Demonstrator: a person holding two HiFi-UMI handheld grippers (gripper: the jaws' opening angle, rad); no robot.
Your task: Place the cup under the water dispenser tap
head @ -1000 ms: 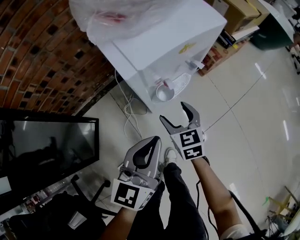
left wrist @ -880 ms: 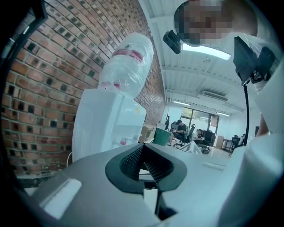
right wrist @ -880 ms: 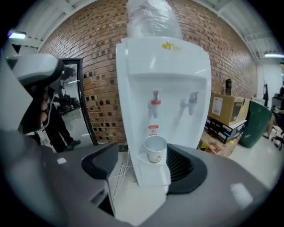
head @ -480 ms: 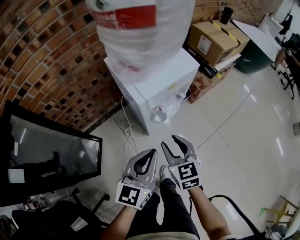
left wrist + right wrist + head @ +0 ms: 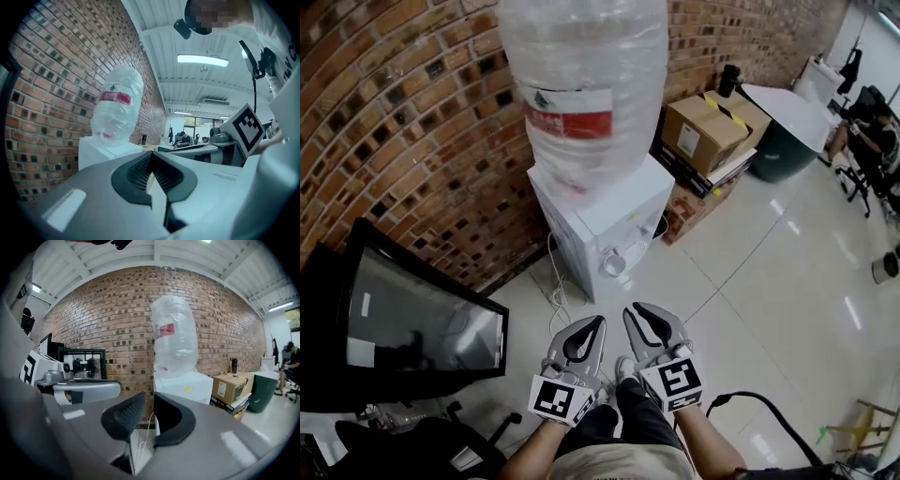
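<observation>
The cup [image 5: 614, 265] was seen in the head view standing in the recess at the front of the white water dispenser [image 5: 614, 202]. It was apart from both claws. The tap itself was too small to be made out, but the cup was judged to be placed beneath it so that poured water would be caught. From how things lay, the placing was judged to be done.

The left claw [image 5: 598, 323] was pressed together with nothing between its pads, which met along their ribbed faces in its own view. It was judged to be held idle, since the task called for only one cup to be carried. The right claw [image 5: 635, 310] was closing, with a narrow gap between its pads. Through that gap only the dispenser and a white cable [image 5: 555, 292] on the floor [image 5: 750, 281] were seen. No thing was pinched there.

Both claws were held side by side, low in the head view and well apart from the dispenser, close to the person's body. This was judged to keep them clear of the cup, so that it would not be knocked out of the recess.

The large plastic-wrapped bottle [image 5: 581, 84] was seated upside down on top of the dispenser, which stood against the brick wall [image 5: 422, 141].
</observation>
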